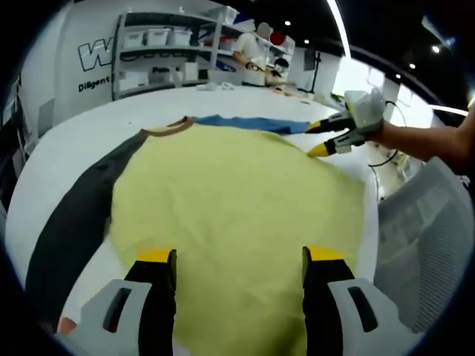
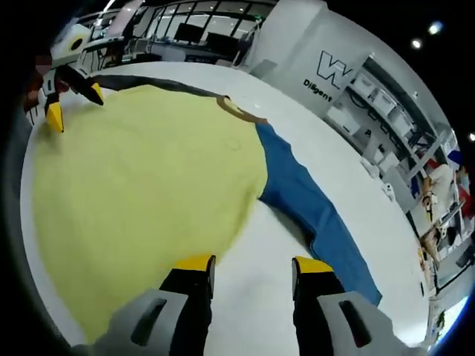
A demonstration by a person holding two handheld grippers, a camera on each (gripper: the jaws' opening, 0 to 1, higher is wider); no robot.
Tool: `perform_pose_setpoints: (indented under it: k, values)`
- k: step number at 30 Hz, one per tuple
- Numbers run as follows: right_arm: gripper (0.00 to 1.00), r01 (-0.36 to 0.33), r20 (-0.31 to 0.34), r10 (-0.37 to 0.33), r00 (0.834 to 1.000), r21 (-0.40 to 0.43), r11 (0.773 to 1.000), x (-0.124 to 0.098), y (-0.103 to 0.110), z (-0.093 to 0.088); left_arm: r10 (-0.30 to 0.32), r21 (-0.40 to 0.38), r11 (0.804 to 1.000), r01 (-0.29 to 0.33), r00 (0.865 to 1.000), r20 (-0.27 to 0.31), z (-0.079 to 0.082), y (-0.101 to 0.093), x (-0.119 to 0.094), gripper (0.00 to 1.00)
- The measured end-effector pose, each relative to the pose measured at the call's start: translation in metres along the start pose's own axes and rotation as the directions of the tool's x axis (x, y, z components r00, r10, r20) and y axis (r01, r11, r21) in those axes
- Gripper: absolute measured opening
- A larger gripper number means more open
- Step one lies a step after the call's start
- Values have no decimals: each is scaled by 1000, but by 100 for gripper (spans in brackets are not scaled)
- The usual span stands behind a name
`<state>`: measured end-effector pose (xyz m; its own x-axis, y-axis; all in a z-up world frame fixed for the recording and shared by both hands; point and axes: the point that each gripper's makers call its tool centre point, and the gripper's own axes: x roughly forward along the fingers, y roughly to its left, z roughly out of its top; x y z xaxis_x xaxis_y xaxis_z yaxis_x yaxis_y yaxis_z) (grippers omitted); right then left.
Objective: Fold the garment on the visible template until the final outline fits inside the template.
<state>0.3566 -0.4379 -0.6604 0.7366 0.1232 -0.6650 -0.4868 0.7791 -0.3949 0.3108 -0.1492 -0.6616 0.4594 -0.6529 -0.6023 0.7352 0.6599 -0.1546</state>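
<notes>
Left tongs [image 1: 239, 256] parted, right tongs [image 2: 251, 265] parted, yellow garment [image 1: 230, 200] flat on table [image 1: 67, 148]

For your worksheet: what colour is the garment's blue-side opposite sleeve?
Dark grey sleeve, clearest in the left gripper view.

A white wall [image 1: 82, 44] with large lettering stands behind the white worktop [image 1: 74, 141], and beside it a metal shelving rack [image 1: 159, 55] holds white bins. The ceiling is dark, with a long light strip [image 1: 340, 26] and small spot lamps [image 2: 435, 28]. Bright windows [image 1: 355, 74] glow beyond, and a pale mesh chair back [image 1: 427, 222] sits at the worktop's edge.
</notes>
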Motion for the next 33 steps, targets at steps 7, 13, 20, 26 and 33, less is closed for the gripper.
perform_pose_setpoints:
  k: [7, 13, 20, 26, 33]
  values:
    - [49, -4, 160, -11, 987, 99, 995, -14, -5, 42, 24, -10, 1000, -24, 997, 68, 18, 5, -3, 64]
    - [50, -7, 228, -20, 973, 117, 993, -24, -7, 66, 42, -19, 999, -40, 993, 106, 26, 9, -8, 64]
    - [49, -29, 300, -27, 954, 182, 983, -30, -11, 79, 83, -51, 996, -74, 976, 200, 46, 16, -15, 69]
    - [46, -81, 330, 1, 944, 228, 970, -30, 1, 79, 129, -56, 991, -118, 951, 281, 67, 18, -24, 80]
    - [50, -98, 360, -3, 933, 264, 960, -32, 5, 84, 174, -75, 985, -158, 926, 336, 86, 23, -42, 84]
